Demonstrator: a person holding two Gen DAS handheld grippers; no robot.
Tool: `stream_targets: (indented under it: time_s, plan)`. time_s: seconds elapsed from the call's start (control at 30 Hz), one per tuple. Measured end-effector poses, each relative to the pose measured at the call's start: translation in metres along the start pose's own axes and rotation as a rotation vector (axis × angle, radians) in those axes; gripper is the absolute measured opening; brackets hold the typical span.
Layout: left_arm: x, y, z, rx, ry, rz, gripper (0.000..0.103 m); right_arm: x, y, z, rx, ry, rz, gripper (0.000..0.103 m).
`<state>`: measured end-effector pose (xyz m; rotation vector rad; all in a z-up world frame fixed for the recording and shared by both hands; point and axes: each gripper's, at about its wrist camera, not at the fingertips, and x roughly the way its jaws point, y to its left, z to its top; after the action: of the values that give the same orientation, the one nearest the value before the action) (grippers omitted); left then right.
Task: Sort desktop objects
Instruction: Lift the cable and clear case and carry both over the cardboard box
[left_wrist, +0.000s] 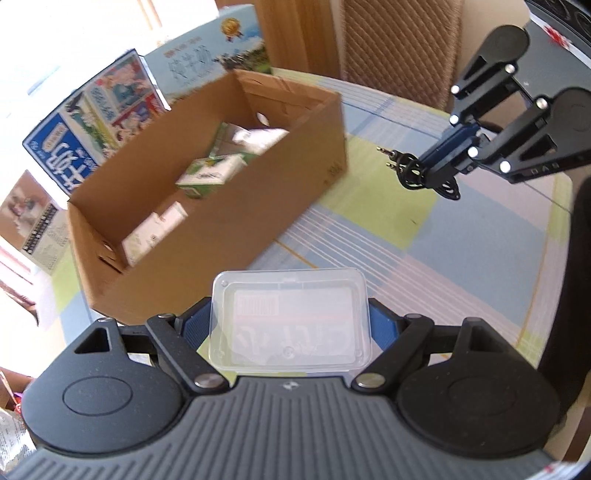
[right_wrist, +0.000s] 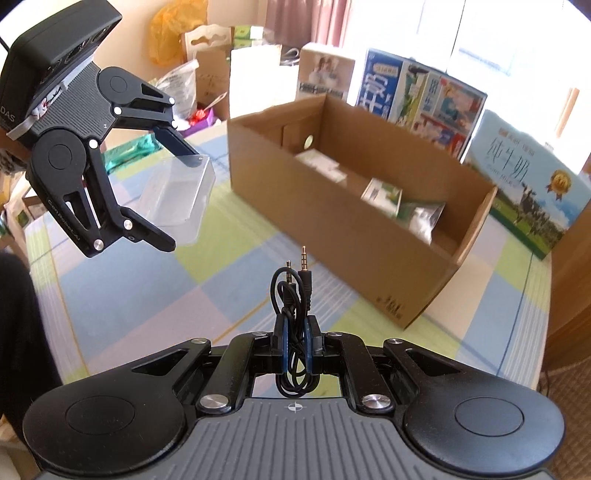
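Aloft, the left gripper (left_wrist: 290, 325) clamps a clear plastic case (left_wrist: 290, 319) and the right gripper (right_wrist: 296, 349) pinches a coiled audio cable (right_wrist: 293, 295); both should clear the cardboard box (right_wrist: 354, 236) wall before release.

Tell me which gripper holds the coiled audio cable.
The right gripper: its jaws pinch the black audio cable, plugs pointing up. The left gripper instead holds a clear plastic box.

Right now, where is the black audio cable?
The audio cable is pinched in the right gripper, held above the checked tablecloth, near the cardboard box.
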<state>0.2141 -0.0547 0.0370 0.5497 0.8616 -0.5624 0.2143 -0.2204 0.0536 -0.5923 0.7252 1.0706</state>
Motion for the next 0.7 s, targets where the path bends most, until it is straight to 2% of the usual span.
stream_targets:
  time_s: [0.43, 0.7]
  plan:
    - [-0.02, 0.049, 0.045, -0.086, -0.082, 0.074, 0.083, -0.01, -0.031, 0.057, 0.026, -0.098, -0.054, 0.005]
    - [-0.017, 0.077, 0.065, -0.171, -0.102, 0.099, 0.083, -0.007, -0.054, 0.085, 0.083, -0.136, -0.077, 0.005]
